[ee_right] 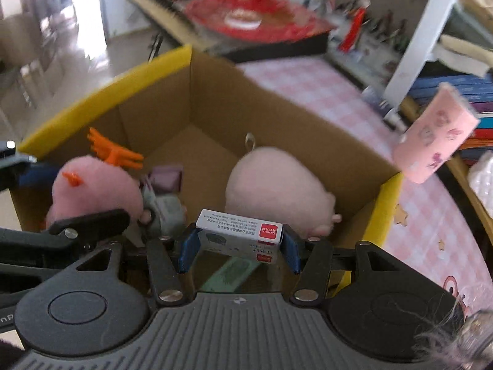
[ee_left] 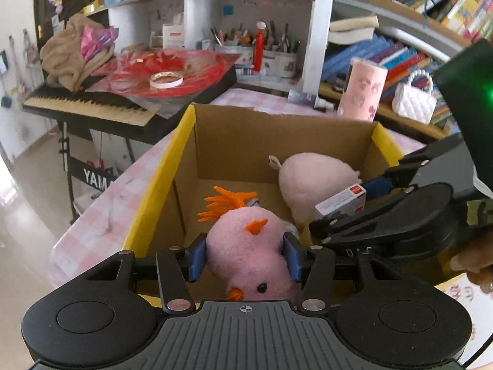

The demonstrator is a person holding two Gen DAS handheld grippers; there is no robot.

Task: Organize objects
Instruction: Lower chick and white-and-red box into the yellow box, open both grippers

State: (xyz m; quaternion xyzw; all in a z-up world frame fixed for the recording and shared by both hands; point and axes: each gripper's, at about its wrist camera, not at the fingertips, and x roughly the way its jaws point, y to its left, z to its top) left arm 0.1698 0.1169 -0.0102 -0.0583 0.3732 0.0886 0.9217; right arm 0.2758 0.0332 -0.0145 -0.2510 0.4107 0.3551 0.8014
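Left tongs (ee_left: 246, 260) clamp the pink plush chick (ee_left: 249, 246), right tongs (ee_right: 238, 248) the staple box (ee_right: 240, 236); crowded over the cardboard box (ee_left: 160, 178), they could collide

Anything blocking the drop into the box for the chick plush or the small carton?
No lid or flap blocks the cardboard box. Left claw holds the chick plush, right claw the small carton. A pink plush already fills part of the floor.

Both my wrist cameras look steeply down from close above the near rim, twelve o'clock into the same cardboard box (ee_left: 234, 141) (ee_right: 215, 104) interior.
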